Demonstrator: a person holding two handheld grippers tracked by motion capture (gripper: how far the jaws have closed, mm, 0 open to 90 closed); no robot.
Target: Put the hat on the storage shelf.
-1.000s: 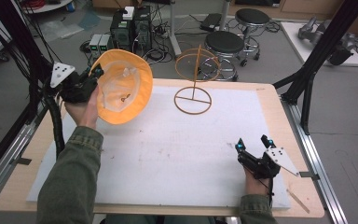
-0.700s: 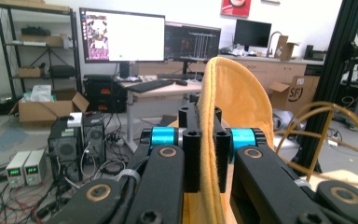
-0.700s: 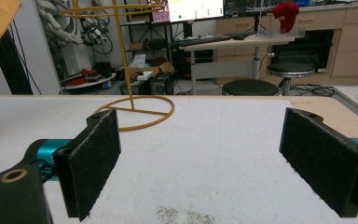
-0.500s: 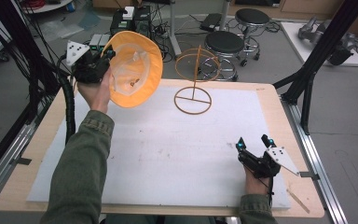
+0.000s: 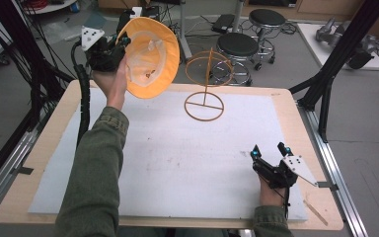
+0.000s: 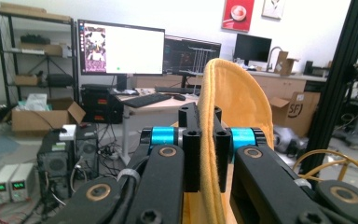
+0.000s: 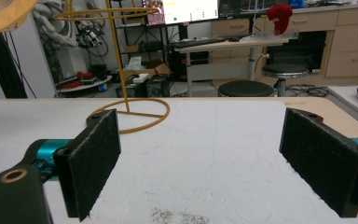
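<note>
One wire stand (image 5: pixel 205 86) beside hat (image 5: pixel 150 57).

Even overhead room light on my white table mat (image 5: pixel 187 163), shadows soft and faint, monitor (image 6: pixel 121 49) glowing bright at upper left of my left gripper view, my own jaws blurred close at the bottom, backgrounds slightly soft, straight lines bowing mildly at the frame edges

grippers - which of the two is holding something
The left gripper, raised at the table's far left, is clamped on the orange hat brim. The right gripper rests open, with nothing between its pads.
</note>
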